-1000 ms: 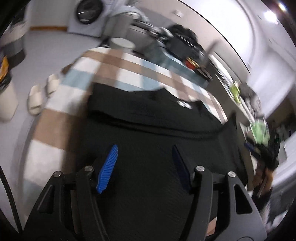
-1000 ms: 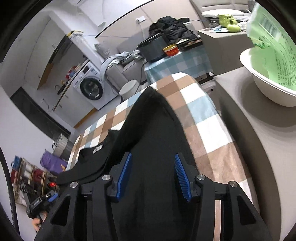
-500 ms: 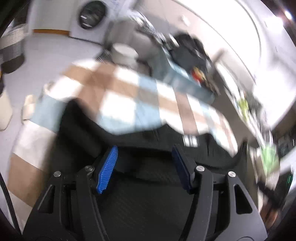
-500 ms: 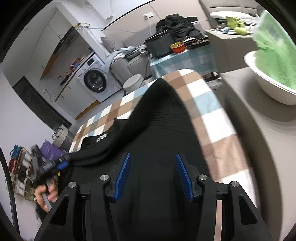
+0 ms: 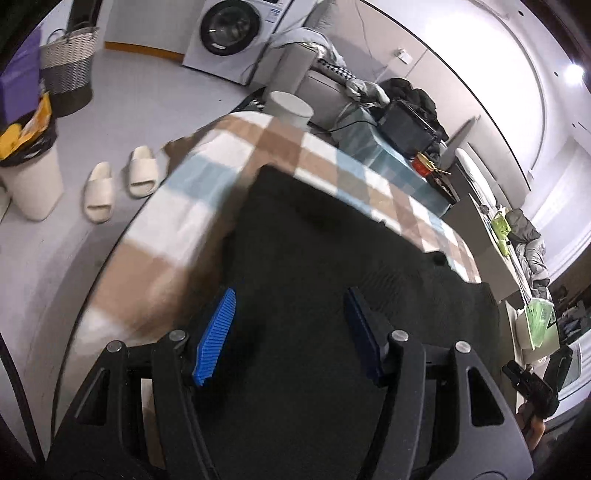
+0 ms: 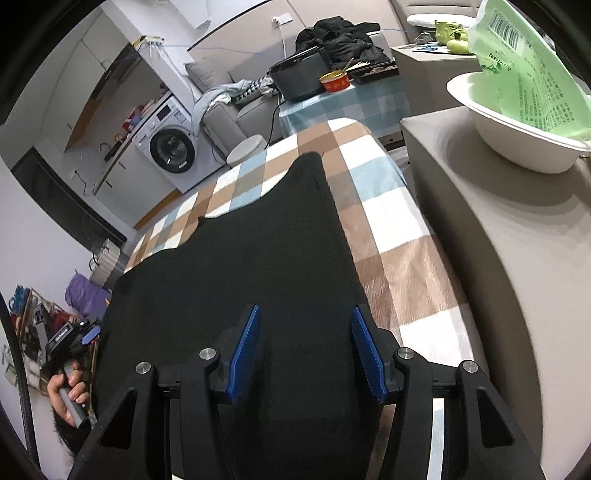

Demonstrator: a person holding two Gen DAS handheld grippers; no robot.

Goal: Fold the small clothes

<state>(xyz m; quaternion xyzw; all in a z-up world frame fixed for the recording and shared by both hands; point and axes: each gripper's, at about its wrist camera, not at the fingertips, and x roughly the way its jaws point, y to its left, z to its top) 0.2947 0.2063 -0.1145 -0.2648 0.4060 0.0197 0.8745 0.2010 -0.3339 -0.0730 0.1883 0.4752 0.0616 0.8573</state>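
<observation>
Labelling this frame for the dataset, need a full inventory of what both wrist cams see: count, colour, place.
garment: 1, black, spread on the blanket
blanket: 1, brown, white and blue check, under the garment
washing machine: 1, white, far wall
slippers: 2, cream, on the floor
basket: 1, woven grey, on the floor
bowl: 1, white, holding a green packet, on a grey surface
left gripper: 1, blue pads, open, over the garment
right gripper: 1, blue pads, open, over the garment

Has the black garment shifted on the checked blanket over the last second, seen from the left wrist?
Yes. The black garment now lies flatter: the fold and white label seen earlier are gone, and its far edge reaches further up the checked blanket toward the white stool.
</observation>
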